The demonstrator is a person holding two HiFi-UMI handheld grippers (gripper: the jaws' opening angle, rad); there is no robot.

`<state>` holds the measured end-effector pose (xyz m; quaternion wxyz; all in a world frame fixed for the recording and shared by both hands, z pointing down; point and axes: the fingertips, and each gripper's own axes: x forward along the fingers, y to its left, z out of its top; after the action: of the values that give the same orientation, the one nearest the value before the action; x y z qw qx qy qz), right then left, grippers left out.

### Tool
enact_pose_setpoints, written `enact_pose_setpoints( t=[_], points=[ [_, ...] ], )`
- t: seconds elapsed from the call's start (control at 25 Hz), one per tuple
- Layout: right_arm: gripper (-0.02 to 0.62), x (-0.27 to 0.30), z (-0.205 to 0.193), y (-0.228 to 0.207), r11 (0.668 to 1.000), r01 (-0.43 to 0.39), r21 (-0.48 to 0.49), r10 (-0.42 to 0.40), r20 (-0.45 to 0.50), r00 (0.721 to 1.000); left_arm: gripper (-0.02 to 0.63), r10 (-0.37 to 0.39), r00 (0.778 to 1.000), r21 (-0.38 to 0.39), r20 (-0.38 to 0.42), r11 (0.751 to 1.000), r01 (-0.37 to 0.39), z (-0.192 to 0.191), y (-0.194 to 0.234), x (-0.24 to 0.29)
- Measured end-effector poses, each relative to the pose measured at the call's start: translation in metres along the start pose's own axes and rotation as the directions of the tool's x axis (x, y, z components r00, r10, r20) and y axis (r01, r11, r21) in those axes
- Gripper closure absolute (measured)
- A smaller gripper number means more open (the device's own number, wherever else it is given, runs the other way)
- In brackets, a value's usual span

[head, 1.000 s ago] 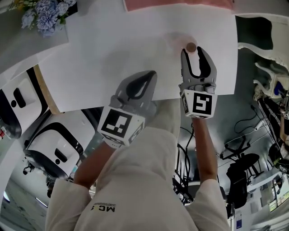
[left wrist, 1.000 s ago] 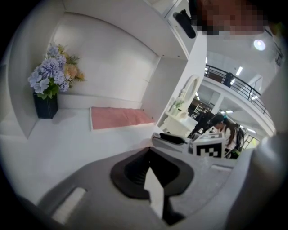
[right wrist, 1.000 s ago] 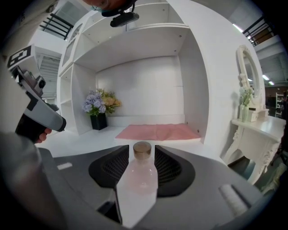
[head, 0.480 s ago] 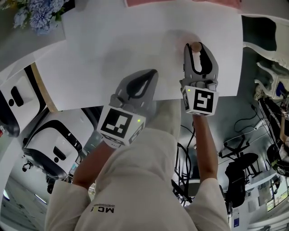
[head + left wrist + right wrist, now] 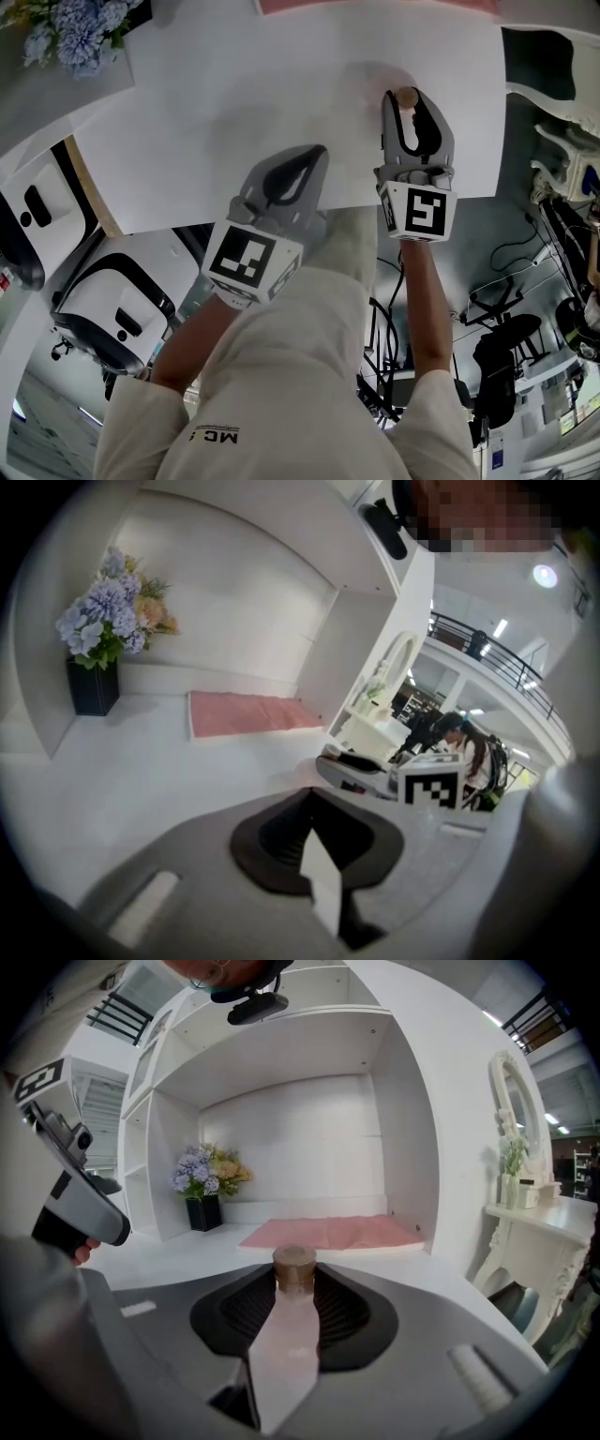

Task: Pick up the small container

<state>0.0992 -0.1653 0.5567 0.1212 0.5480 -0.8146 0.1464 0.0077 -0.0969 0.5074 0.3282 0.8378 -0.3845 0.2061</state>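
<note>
Across the white table (image 5: 234,112), little altered; not yet lifted off it, the small container (image 5: 294,1269). Far behind the small container, pink cloth (image 5: 328,1232); behind and to its left, vase of flowers (image 5: 208,1185). Both placed as before. Well left of the container and nearer the body, left gripper (image 5: 314,155): jaws together, empty, parked as in the earlier frames. Around the container, right gripper (image 5: 406,94): jaws closing, partway in. Dark pads seemingly against both sides of the translucent pink body, brown cap poking up between the tips. A second ago: jaws at their widest, tips just short of the container, cap lying beyond them. Since then: pushed forward to straddle it, then narrowed. Meaning for the task: reach done, grip about made. Left to do, by the look of it: firm the squeeze and raise clear of the table.
</note>
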Motion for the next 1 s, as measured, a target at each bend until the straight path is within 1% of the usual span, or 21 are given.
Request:
enact_pose_setpoints(
  t=[0.12, 0.32, 0.48, 0.72, 1.0],
  points=[
    [0.468, -0.006, -0.001, 0.003, 1.000, -0.015, -0.013, 0.015, -0.003, 1.000, 0.606, -0.004, 1.000, 0.004, -0.002, 1.000, 0.004, 0.000, -0.002, -0.002],
    [0.469, -0.017, -0.004, 0.007, 1.000, -0.001, -0.009, 0.001, -0.008, 1.000, 0.606, -0.008, 1.000, 0.018, -0.001, 1.000, 0.008, -0.001, -0.003, -0.010],
    [0.469, -0.029, 0.003, 0.013, 0.999, 0.002, -0.036, -0.003, -0.009, 1.000, 0.606, -0.016, 1.000, 0.032, 0.000, 0.999, 0.016, -0.001, -0.005, -0.016],
    [0.469, -0.050, 0.026, 0.018, 0.999, 0.000, -0.044, 0.001, 0.016, 1.000, 0.606, -0.032, 0.999, 0.047, 0.012, 0.998, 0.031, 0.005, -0.016, -0.028],
    [0.469, -0.078, 0.064, 0.026, 1.000, -0.008, -0.029, 0.010, 0.051, 0.999, 0.606, -0.047, 0.998, 0.089, 0.033, 0.995, 0.044, 0.017, -0.030, -0.050]
  ],
)
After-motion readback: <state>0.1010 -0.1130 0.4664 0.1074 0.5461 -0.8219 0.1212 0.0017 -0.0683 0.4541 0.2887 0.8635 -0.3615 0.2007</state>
